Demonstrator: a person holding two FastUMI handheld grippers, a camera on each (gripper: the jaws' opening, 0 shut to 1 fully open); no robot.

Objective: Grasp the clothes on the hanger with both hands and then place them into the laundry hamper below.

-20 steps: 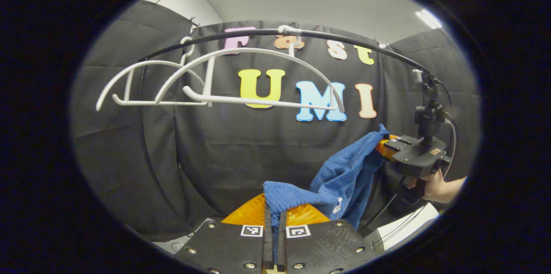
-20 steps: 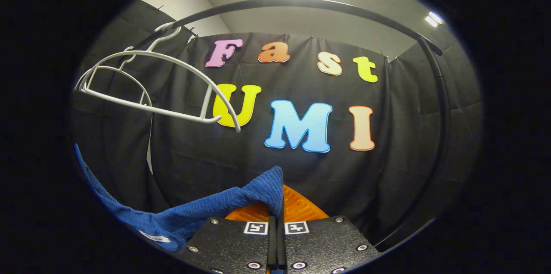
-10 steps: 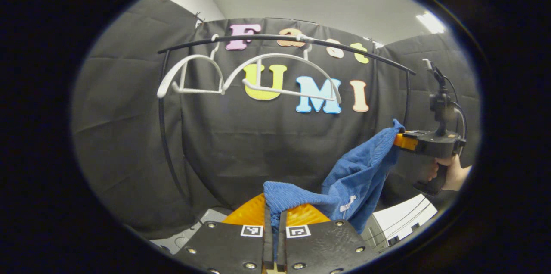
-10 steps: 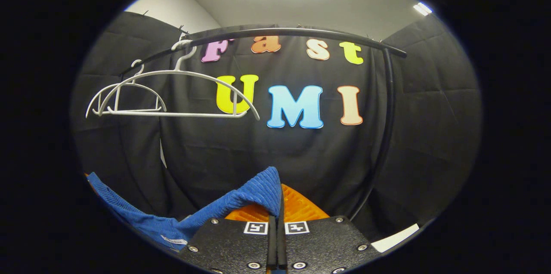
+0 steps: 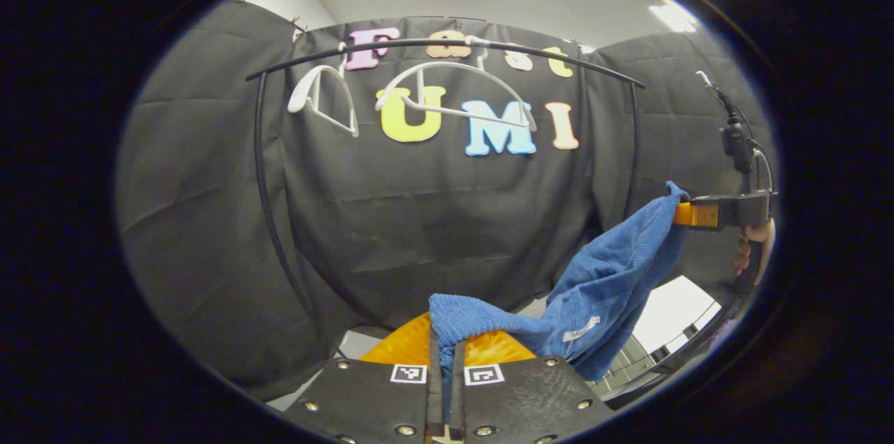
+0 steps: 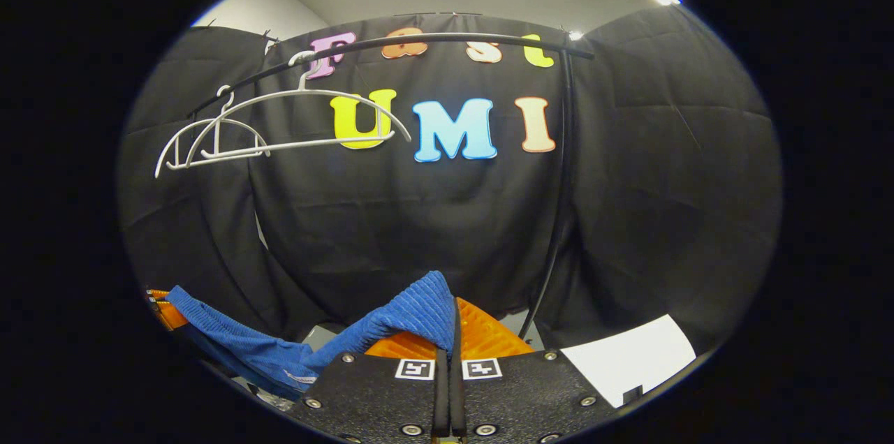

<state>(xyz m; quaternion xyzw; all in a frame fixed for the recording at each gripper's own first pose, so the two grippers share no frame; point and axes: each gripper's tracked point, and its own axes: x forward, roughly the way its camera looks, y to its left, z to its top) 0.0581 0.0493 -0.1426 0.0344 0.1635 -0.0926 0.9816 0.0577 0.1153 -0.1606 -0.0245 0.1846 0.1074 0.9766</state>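
In the left gripper view the left tool (image 5: 443,353) is closed on one corner of the blue cloth (image 5: 607,290), its fingers (image 5: 434,388) pressed together with a fold of the ribbed fabric bunched up between and above them. From there the cloth runs up and to the right in a slack band — a small white label shows on its lower part — to the right tool (image 5: 681,212), seen farther off at the right edge, where the other corner is pinched at the tool's tip. A hand (image 5: 754,248) grips that tool's handle below, and a cable rises above it. The right gripper view gives the matching picture: the right tool (image 6: 447,332) has its fingers (image 6: 441,395) closed tight on a fold of the cloth (image 6: 391,322), which sags down and away to the left toward the left tool (image 6: 159,306) at the edge of that view. So the cloth hangs in the air between the two tools, held at both ends and well below the rail (image 5: 447,46). On that black rail hang two white hangers (image 5: 454,91), both bare — one near the rail's middle, the other (image 5: 323,96) toward its left end; in the right gripper view the same hangers (image 6: 279,126) sit at the upper left. A white surface (image 6: 632,360) with a dark wire edge shows low at the right of both views, but I cannot tell what it is.
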